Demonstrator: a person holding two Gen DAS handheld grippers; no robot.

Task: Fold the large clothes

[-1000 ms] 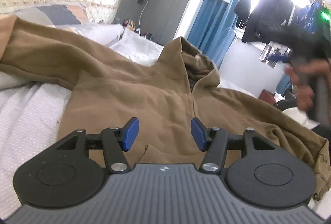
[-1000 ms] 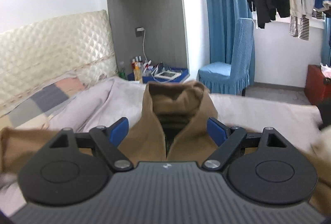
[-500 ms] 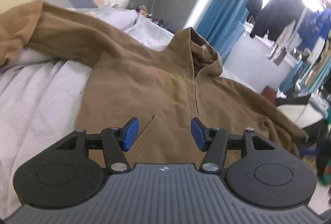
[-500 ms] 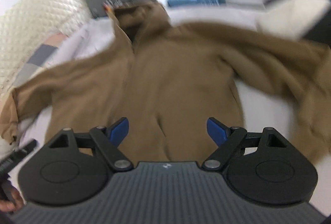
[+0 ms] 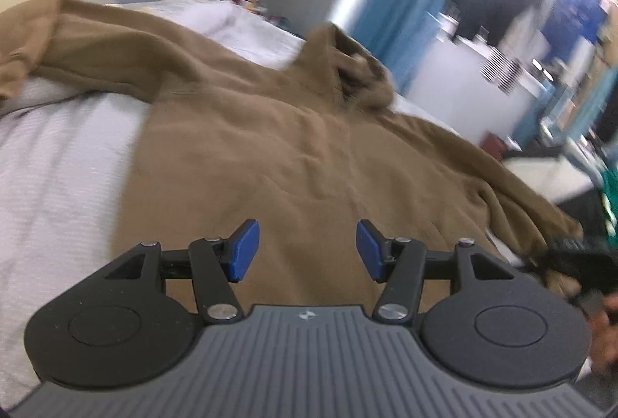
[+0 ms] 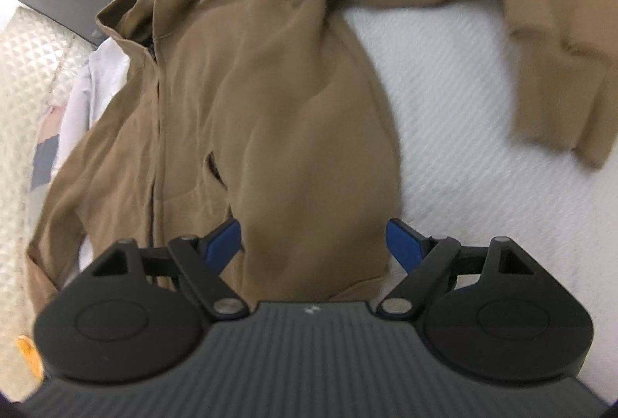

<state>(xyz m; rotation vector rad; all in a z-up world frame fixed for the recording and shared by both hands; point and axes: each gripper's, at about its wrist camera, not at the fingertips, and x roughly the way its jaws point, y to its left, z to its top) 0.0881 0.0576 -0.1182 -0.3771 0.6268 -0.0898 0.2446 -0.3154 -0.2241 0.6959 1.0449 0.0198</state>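
Swinging down from a level look across the bedroom a second ago, the right gripper [image 6: 313,238] now tips steeply toward the lower right side of a brown zip-up hoodie [image 6: 247,109], while the left gripper [image 5: 307,250] has slid sideways along the hem end of the same garment.

One hoodie lies front-up on the white bedspread [image 6: 483,155], zip closed, hood [image 5: 347,66] toward the quilted headboard [image 6: 23,78]. Its two sleeves are thrown out to either side, which looks like the spread-flat start of a fold with no fold yet made. The right sleeve [image 6: 556,78] curls back on itself, cuff toward the hem. The left sleeve [image 5: 96,47] stretches away across the bed.

Both pairs of tongs stand released: the right one's blue pads gape wide over the hoodie's side edge, the left one's sit part-open above the lower front, and neither has cloth pinched between them. Placed at opposite sides of the hem end, the two grippers appear set to take the garment by an edge or a sleeve each.

At the left view's right rim a hand [image 5: 602,325] shows, blurred, holding the other tool.

Count: one hoodie, two sleeves, one hood, two grippers, one bed.
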